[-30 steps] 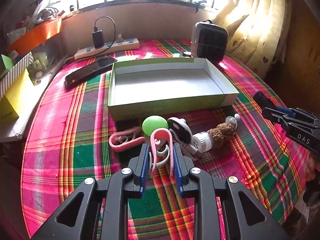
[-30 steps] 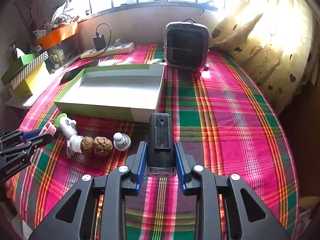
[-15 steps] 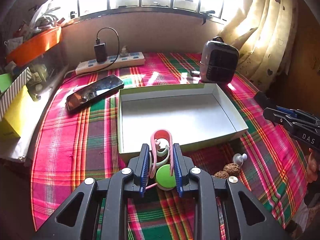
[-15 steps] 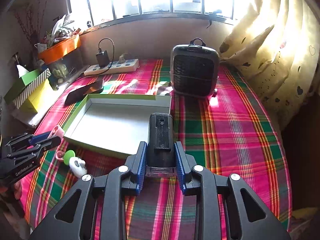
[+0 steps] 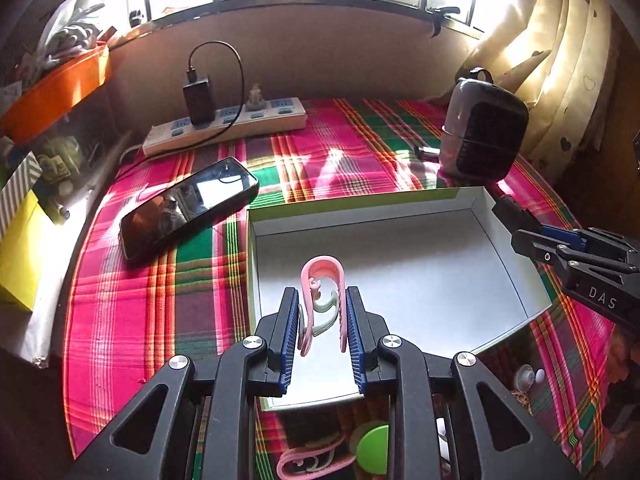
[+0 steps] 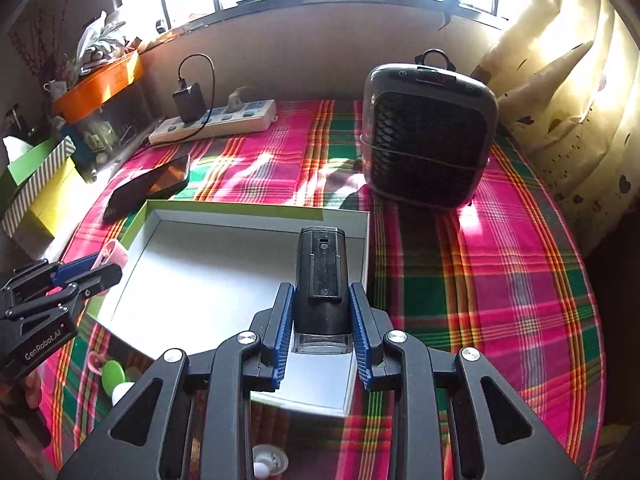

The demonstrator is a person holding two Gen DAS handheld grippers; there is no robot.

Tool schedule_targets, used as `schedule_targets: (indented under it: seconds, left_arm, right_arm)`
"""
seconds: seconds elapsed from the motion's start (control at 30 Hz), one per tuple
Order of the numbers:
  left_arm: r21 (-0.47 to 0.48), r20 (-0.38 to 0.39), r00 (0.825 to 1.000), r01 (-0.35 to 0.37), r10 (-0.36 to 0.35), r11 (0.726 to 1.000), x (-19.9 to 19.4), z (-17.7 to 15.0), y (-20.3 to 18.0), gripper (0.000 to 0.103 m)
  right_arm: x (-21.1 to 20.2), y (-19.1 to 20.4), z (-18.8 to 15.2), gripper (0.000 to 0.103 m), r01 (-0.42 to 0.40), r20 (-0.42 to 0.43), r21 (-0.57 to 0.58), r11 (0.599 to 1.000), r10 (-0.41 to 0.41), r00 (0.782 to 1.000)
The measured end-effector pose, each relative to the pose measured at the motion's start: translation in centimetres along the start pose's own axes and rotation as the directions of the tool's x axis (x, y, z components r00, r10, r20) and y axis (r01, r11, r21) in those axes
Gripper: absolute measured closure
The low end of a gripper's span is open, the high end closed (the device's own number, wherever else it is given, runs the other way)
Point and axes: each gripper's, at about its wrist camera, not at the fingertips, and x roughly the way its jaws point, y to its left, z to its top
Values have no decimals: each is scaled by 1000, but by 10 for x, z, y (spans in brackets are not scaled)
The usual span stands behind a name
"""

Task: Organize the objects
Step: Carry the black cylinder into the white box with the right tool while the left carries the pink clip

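My left gripper [image 5: 322, 304] is shut on a pink and pale-green clip [image 5: 322, 280], held over the near left part of the shallow green-rimmed box [image 5: 400, 204]. My right gripper [image 6: 322, 300] is shut on a black device [image 6: 321, 272] with a clear base, above the box's [image 6: 256, 211] near right part. The box's white floor is bare. Each gripper shows at the edge of the other's view: the right gripper [image 5: 520, 232] at the box's right rim, the left gripper [image 6: 96, 272] at its left rim. A second pink clip [image 5: 308, 460] and a green disc [image 5: 374, 448] lie on the cloth in front of the box.
A phone [image 5: 188, 206] lies left of the box, with a power strip [image 5: 228, 126] and charger behind it. A dark heater [image 6: 430, 140] stands at the back right. Yellow and striped boxes [image 6: 36, 184] and an orange tray [image 6: 98, 88] sit at the left. Small toys [image 5: 528, 378] lie near the box's front.
Both grippers have moved forward with their loads, from over the loose items in front of the box to over the box's inside. Neither grip has changed.
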Motion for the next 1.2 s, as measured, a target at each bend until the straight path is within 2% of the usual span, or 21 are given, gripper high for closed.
schedule_targets:
  seconds: [0.23, 0.57, 1.2]
  left_arm:
    - [-5, -30, 1000, -2, 1, 1000, 29, 13, 5, 82]
    - [8, -57, 998, -31, 31, 999, 55, 20, 6, 82]
    - [25, -63, 997, -45, 46, 999, 66, 20, 4, 82]
  right_arm:
    - [30, 2, 4, 75, 17, -36, -10, 1000, -18, 999]
    - [42, 9, 7, 74, 30, -34, -27, 999, -31, 999]
    - [53, 15, 6, 74, 30, -42, -41, 999, -32, 999]
